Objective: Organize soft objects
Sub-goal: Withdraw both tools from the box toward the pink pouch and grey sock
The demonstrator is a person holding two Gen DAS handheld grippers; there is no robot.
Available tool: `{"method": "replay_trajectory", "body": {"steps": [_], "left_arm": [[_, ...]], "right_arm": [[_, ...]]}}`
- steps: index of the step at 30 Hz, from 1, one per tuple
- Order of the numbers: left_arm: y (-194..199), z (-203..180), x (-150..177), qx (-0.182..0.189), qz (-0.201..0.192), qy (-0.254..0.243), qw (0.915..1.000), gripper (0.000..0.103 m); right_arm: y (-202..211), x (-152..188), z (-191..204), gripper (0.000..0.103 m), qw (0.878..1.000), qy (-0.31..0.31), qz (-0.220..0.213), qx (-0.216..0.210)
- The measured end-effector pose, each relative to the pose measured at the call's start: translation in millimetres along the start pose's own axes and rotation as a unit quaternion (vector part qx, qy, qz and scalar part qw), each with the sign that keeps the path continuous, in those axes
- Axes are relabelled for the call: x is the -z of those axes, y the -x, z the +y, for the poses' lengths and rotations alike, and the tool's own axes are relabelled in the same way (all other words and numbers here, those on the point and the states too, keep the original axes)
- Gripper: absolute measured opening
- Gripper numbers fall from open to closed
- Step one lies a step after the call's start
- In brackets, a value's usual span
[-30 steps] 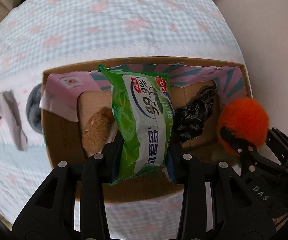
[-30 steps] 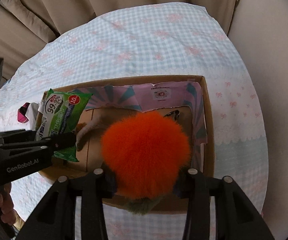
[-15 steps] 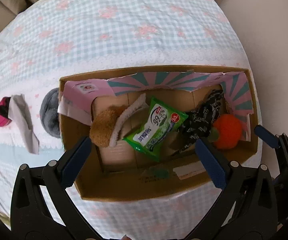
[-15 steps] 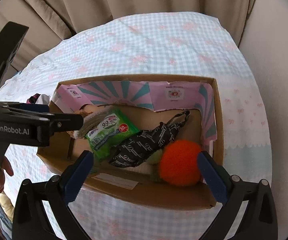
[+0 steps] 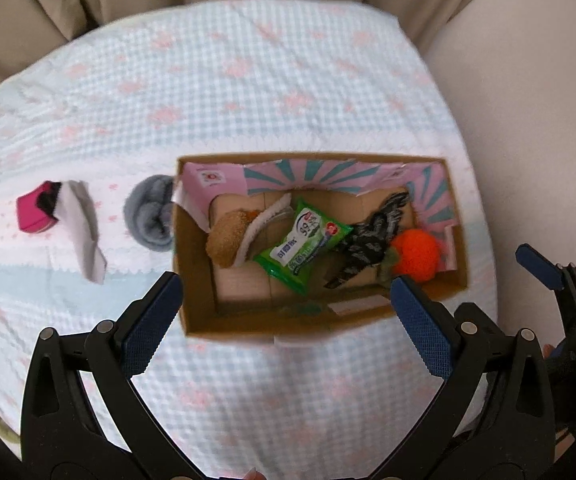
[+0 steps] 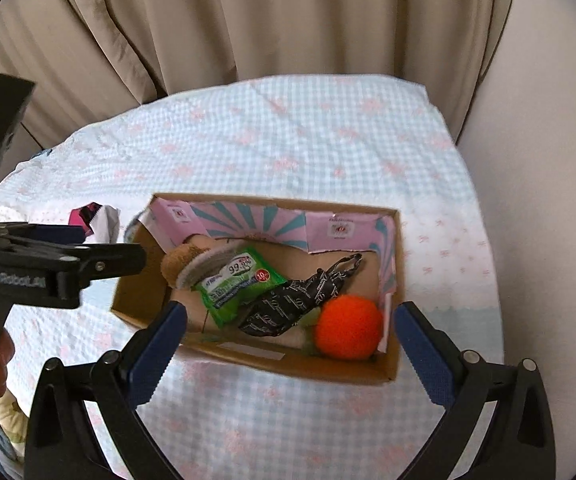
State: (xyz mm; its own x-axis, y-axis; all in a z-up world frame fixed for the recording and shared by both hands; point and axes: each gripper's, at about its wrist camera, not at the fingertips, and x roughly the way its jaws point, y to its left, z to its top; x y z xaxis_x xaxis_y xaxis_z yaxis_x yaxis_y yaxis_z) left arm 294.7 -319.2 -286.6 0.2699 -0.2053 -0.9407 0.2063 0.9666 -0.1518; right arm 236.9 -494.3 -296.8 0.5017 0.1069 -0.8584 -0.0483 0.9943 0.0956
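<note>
Cardboard box [image 5: 191, 280] holds wipes pack [image 5: 302, 246] and orange pompom [image 5: 415, 254]; left gripper [image 5: 288, 300] and right gripper [image 6: 290, 330] hover wide open, empty.

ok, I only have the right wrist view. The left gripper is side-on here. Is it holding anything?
Observer: No. The left wrist view shows the left gripper wide open, with nothing between its pads.
Operator: Any soft items outside the box? That gripper blocks that side for me.
Observer: Yes. A grey fuzzy bundle lies on the cloth, right beside the outside of the box, at its left wall in that view.
</note>
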Motion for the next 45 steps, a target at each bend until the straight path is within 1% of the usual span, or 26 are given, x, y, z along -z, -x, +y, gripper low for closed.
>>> {"method": "replay_trajectory", "body": {"steps": [4, 6, 9, 16, 19, 28, 30, 34, 35, 39, 45], "left_arm": [[46.7, -2.9, 16.3, -0.006, -0.040, -0.006, 0.9991, 0.103], [73.0, -2.9, 26.8, -0.009, -0.065, -0.004, 0.9978, 0.103], [112.1, 1.0, 45.9, -0.015, -0.103, 0.005, 0.9945, 0.103], [173.7, 15.0, 89.4, -0.027, -0.157, 0.017, 0.9871, 0.103], [197.0, 21.5, 107.7, -0.045, -0.181, 0.017, 0.9822, 0.103], [239.5, 46.2, 138.6, -0.067, -0.250, 0.019, 0.9657, 0.103], [247.5, 58.6, 144.3, -0.065, -0.265, 0.020, 0.9619, 0.103], [256.7, 88.5, 149.4, -0.060, -0.276, 0.018, 0.9591, 0.103], [258.9, 102.1, 150.3, -0.059, -0.280, 0.019, 0.9578, 0.103], [265.6, 144.8, 151.3, -0.042, -0.285, 0.015, 0.9574, 0.103], [266.7, 221.1, 137.7, -0.029, -0.272, -0.023, 0.9616, 0.103]], "right_arm": [[40.5, -0.6, 11.1, 0.103, 0.999, 0.008, -0.031, 0.003], [61.6, -0.1, 17.7, 0.103, 0.999, 0.011, -0.046, 0.001], [94.7, 3.1, 29.0, 0.103, 0.997, 0.016, -0.072, 0.009], [157.6, 15.3, 53.8, 0.103, 0.993, 0.009, -0.113, 0.011], [181.7, 21.6, 66.3, 0.103, 0.991, 0.003, -0.132, 0.020], [213.2, 35.8, 89.4, 0.103, 0.987, -0.007, -0.160, 0.016], [218.6, 38.1, 97.0, 0.103, 0.986, -0.003, -0.165, 0.020], [219.7, 37.4, 123.1, 0.103, 0.984, 0.001, -0.176, 0.021], [218.0, 37.1, 129.9, 0.103, 0.984, 0.000, -0.177, 0.022], [208.4, 32.7, 168.7, 0.103, 0.983, -0.002, -0.180, 0.019], [183.7, 22.3, 233.7, 0.103, 0.982, -0.030, -0.186, 0.013]]}}
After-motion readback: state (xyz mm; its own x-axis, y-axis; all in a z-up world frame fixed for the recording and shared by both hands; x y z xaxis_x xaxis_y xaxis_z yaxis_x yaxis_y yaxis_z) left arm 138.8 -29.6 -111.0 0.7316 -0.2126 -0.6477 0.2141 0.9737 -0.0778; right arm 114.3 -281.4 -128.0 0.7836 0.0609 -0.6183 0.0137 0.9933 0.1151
